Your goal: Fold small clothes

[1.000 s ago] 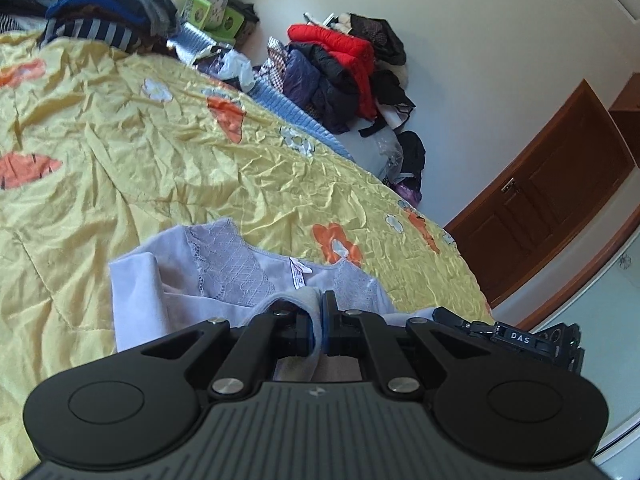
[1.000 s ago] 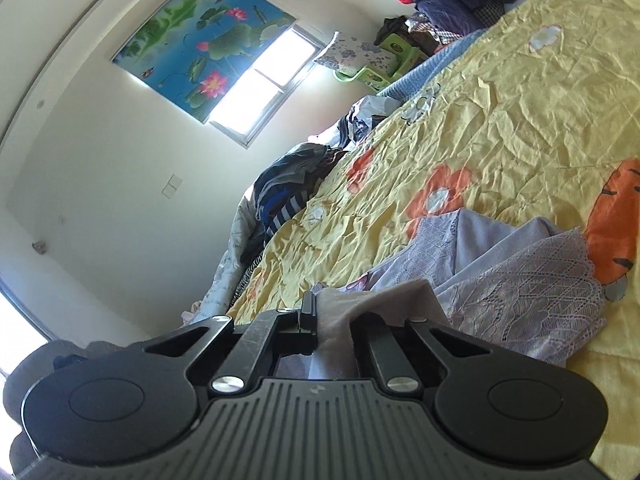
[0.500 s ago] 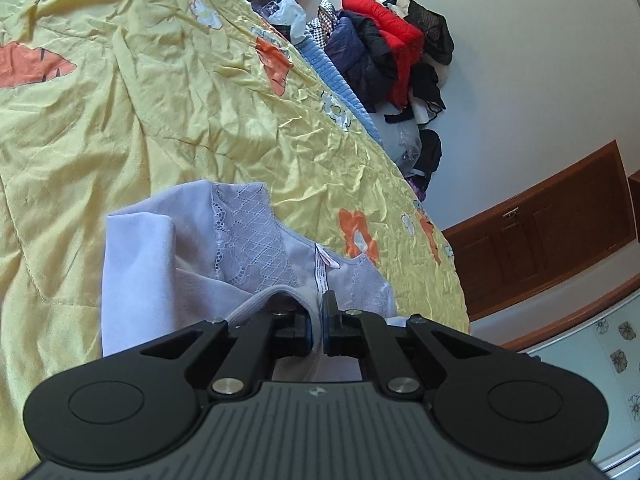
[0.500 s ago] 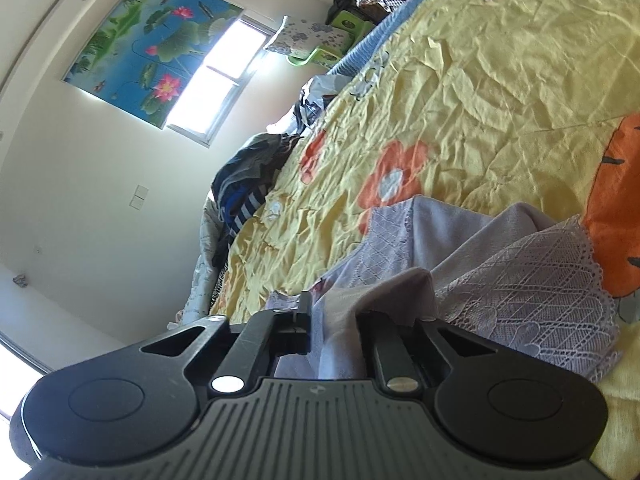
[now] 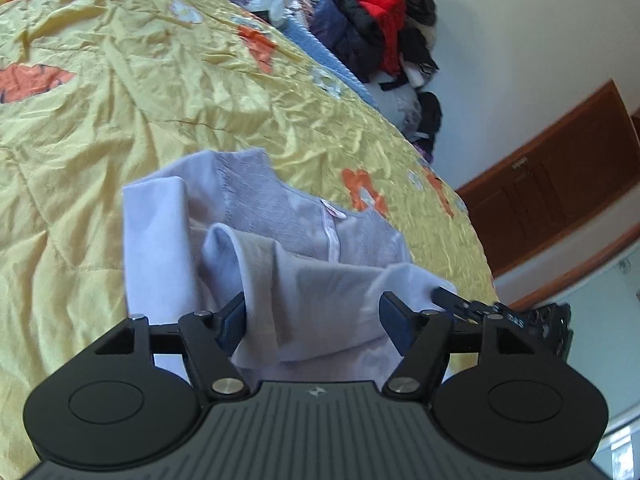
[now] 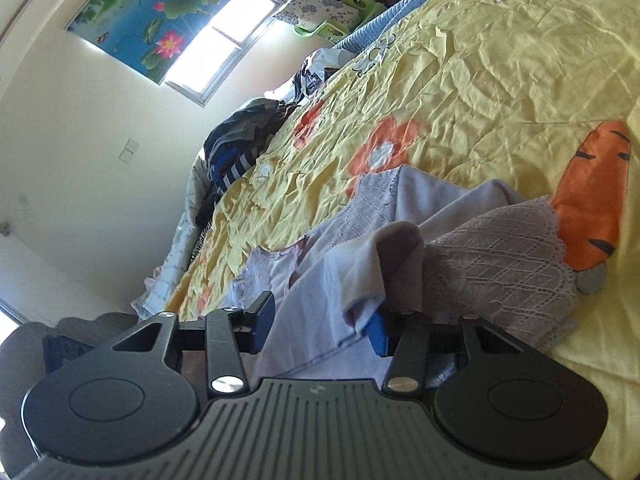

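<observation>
Both my left gripper (image 5: 312, 316) and right gripper (image 6: 320, 320) have sprung wide, dropping the lilac top (image 5: 160, 248), limp, light cloth best pinched at its hem corners.

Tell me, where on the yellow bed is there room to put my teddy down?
The yellow bedspread is bare between the lilac top by the open left gripper and the clothes piled along its far edge. That edge is crowded: the red jacket heap and the striped pile.
</observation>
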